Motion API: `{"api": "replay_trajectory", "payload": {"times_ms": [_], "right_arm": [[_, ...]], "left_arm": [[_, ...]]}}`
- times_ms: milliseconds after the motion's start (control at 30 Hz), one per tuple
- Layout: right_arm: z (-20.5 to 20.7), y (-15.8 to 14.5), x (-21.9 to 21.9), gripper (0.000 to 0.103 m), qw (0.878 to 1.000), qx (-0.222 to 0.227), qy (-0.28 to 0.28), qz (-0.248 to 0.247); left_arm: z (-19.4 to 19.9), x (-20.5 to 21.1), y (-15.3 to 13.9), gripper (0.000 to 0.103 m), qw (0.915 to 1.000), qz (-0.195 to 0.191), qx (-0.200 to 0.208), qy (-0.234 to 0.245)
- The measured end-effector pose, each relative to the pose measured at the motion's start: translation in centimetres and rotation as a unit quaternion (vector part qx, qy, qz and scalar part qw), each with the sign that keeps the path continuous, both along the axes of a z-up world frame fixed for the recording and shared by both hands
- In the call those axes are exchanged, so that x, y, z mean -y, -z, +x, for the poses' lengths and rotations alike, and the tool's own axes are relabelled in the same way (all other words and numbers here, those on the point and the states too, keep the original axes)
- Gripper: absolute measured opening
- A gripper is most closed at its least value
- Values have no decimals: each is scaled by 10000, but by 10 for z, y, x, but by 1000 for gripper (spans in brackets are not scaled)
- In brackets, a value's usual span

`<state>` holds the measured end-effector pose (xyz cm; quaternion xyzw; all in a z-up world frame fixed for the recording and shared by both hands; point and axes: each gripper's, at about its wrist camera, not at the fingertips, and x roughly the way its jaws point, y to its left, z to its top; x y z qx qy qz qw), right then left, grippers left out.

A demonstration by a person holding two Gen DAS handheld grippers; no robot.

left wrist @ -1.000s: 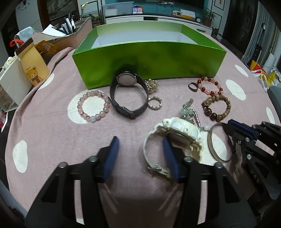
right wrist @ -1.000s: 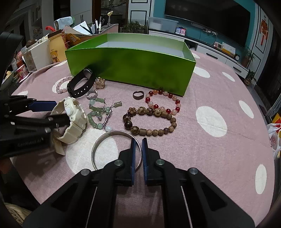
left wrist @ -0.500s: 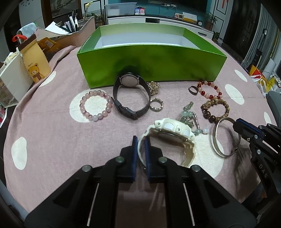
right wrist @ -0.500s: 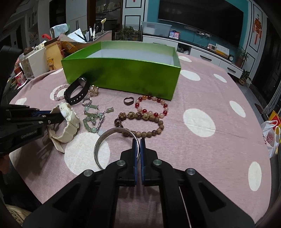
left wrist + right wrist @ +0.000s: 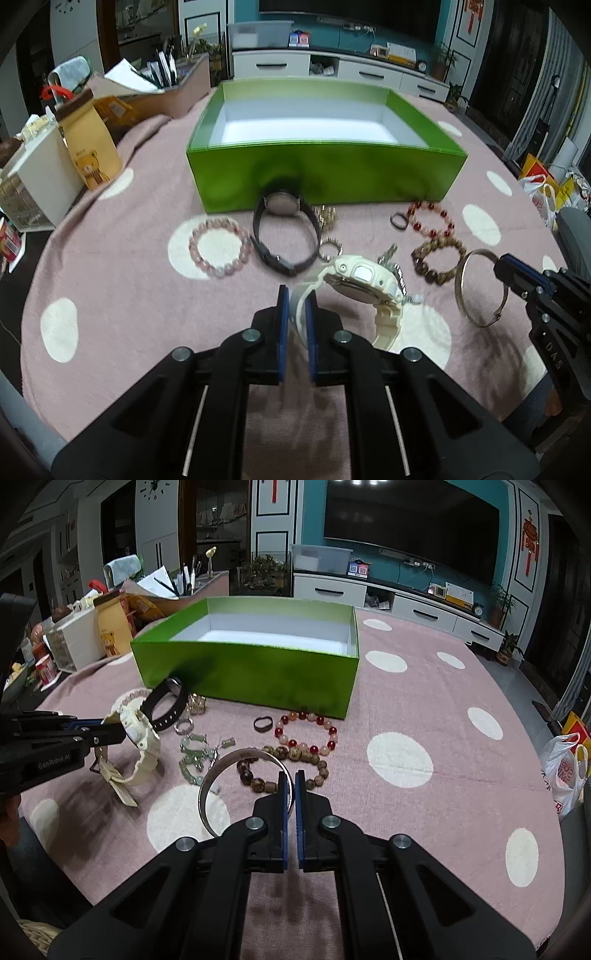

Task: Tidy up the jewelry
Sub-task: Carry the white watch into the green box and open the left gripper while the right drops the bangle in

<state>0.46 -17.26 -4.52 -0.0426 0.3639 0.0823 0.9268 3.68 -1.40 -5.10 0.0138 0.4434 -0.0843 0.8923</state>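
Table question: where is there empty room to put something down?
Free: inside the green box, and the cloth right of the red bead bracelet. Crowded: the strip before the box, from the pink bracelet to the wooden bead bracelet.

The box (image 5: 325, 173) has glossy green card walls that mirror the dark watch (image 5: 284, 232) beside it; its inside is matt white. The tablecloth (image 5: 424, 812) is soft, matt pink cloth with cream dots. The cream watch (image 5: 364, 280) looks like smooth, slightly shiny plastic. The bangle (image 5: 236, 771) is polished silver metal. One bracelet (image 5: 288, 768) has brown, grainy beads like wood; another (image 5: 306, 731) has shiny red and pale beads; a third (image 5: 218, 247) has smooth, translucent pink beads. The gripper fingers (image 5: 282, 812) are matt black plastic with blue pads.
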Motion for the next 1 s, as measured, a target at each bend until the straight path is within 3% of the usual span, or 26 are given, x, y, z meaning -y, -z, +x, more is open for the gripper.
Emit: {"api": "replay_trajectory", "payload": {"times_ms": [533,1000], "right_arm": [[29,-46,2,3,9974,655,20,296],[69,-55,-5,3,9956,774,2,521]], "left_arm": [[25,-13,-59,9,9970,13,744,-210],[68,-16,-71,9,9951,128,915,-342]]}}
